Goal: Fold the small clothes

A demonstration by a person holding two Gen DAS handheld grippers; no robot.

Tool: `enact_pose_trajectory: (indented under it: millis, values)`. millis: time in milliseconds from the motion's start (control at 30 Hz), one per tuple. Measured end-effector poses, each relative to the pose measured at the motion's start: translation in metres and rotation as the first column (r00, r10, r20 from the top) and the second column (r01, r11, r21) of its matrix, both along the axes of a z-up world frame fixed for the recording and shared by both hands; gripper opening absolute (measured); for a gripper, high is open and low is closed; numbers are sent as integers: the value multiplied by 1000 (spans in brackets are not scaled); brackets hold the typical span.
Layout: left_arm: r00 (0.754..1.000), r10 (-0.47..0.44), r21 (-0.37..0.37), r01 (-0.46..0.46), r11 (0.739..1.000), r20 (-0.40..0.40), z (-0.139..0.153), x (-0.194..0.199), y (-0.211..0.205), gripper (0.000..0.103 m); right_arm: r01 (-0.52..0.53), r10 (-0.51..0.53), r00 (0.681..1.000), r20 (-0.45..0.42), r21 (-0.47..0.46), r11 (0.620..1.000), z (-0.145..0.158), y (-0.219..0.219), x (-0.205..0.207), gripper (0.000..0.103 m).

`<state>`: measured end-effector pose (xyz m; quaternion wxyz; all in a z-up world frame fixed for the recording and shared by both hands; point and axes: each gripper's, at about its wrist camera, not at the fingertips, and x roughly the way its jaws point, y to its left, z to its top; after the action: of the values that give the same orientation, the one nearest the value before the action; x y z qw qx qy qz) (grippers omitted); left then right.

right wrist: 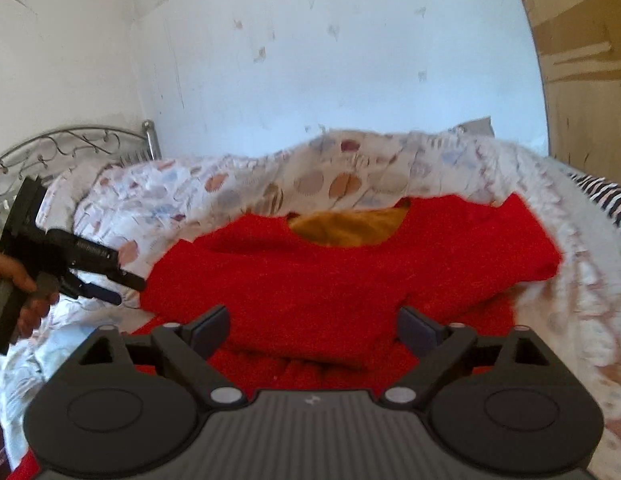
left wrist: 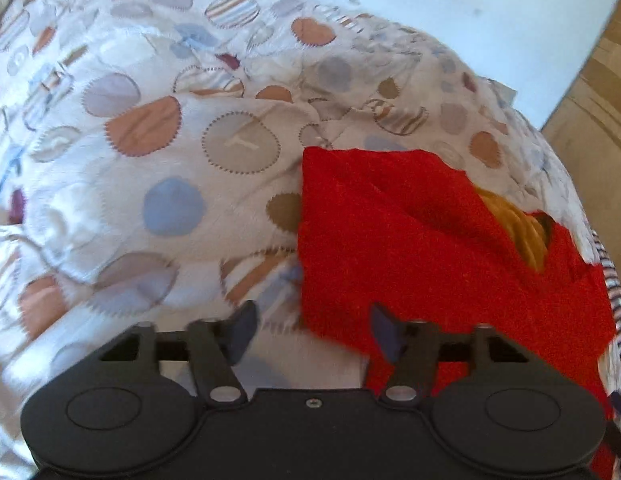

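A small red knitted sweater (right wrist: 342, 276) lies on the patterned bedspread (right wrist: 310, 176), its mustard-yellow lining showing at the neck (right wrist: 346, 226). In the left wrist view the sweater (left wrist: 422, 248) lies at the right. My left gripper (left wrist: 312, 330) is open, its jaws standing over the sweater's left edge, nothing between them. It also shows in the right wrist view (right wrist: 126, 290), at the sweater's left edge. My right gripper (right wrist: 312, 330) is open just above the sweater's near part, holding nothing.
The quilt with coloured circles (left wrist: 170, 140) covers the bed. A white wall (right wrist: 330, 60) is behind, a metal bed frame (right wrist: 70, 144) at left, a wooden wardrobe (right wrist: 590, 80) at right. A striped cloth (right wrist: 606, 196) lies at the far right.
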<state>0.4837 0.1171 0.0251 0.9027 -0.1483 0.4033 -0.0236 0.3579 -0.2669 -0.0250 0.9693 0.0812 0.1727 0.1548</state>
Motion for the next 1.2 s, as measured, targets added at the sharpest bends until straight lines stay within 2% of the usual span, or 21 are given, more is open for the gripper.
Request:
enact_pose_trajectory:
  millis: [33, 100, 200, 267, 400, 633, 733, 800, 833, 867, 933, 967, 1000, 1033, 1067, 1100, 1200]
  values:
    - [1000, -13, 14, 13, 1000, 17, 2, -14, 0, 74, 5, -5, 1000, 13, -12, 1000, 1, -3, -11, 103]
    - [997, -54, 28, 52, 998, 64, 2, -45, 1, 87, 19, -17, 999, 37, -56, 998, 1, -11, -38, 103]
    - [987, -95, 26, 93, 995, 129, 0, -93, 4, 97, 50, -44, 998, 53, -124, 991, -7, -21, -83, 103]
    - [981, -137, 15, 136, 991, 140, -6, -120, 4, 98, 65, -60, 997, 40, -145, 987, -15, -28, -112, 103]
    - [969, -212, 1, 214, 977, 127, -27, -169, 7, 99, 75, -80, 996, -33, -125, 989, -35, -40, -164, 102]
    - [958, -276, -10, 278, 961, 84, -53, -218, 11, 93, 99, -101, 982, -160, -26, 995, -61, -53, -210, 66]
    - [954, -293, -24, 295, 955, 70, -59, -230, 13, 88, 97, -92, 976, -197, 15, 995, -70, -56, -211, 65]
    - [950, -306, -19, 307, 951, 58, -62, -238, 11, 84, 110, -92, 970, -226, 66, 992, -77, -61, -209, 63]
    - [948, -315, -8, 315, 949, 51, -64, -242, 9, 82, 114, -89, 968, -235, 95, 989, -79, -63, -208, 57]
    - [946, -321, 6, 321, 947, 39, -64, -244, 7, 76, 120, -87, 965, -247, 121, 985, -81, -65, -207, 54]
    - [947, -320, 19, 320, 947, 14, -64, -248, 4, 62, 121, -77, 962, -262, 157, 980, -84, -66, -206, 31]
    - [949, -314, 5, 314, 949, -6, -65, -248, 4, 46, 126, -84, 961, -263, 147, 981, -82, -65, -208, 27]
    - [950, -310, -28, 310, 950, -25, -65, -249, 4, 31, 127, -91, 961, -260, 126, 984, -81, -63, -210, 18]
    - [950, -309, -70, 305, 950, -42, -64, -249, 4, 24, 119, -85, 963, -256, 121, 986, -79, -64, -211, 6]
    - [952, -304, -91, 299, 950, -47, -62, -251, 4, 15, 109, -70, 965, -253, 144, 984, -77, -66, -215, 6]
    - [955, -294, -86, 290, 953, -39, -60, -254, 2, 12, 109, -65, 966, -249, 168, 980, -73, -68, -217, 5]
    - [973, -229, -73, 229, 971, 9, -47, -266, -1, 9, 102, -47, 976, -210, 260, 960, -58, -81, -231, 4]
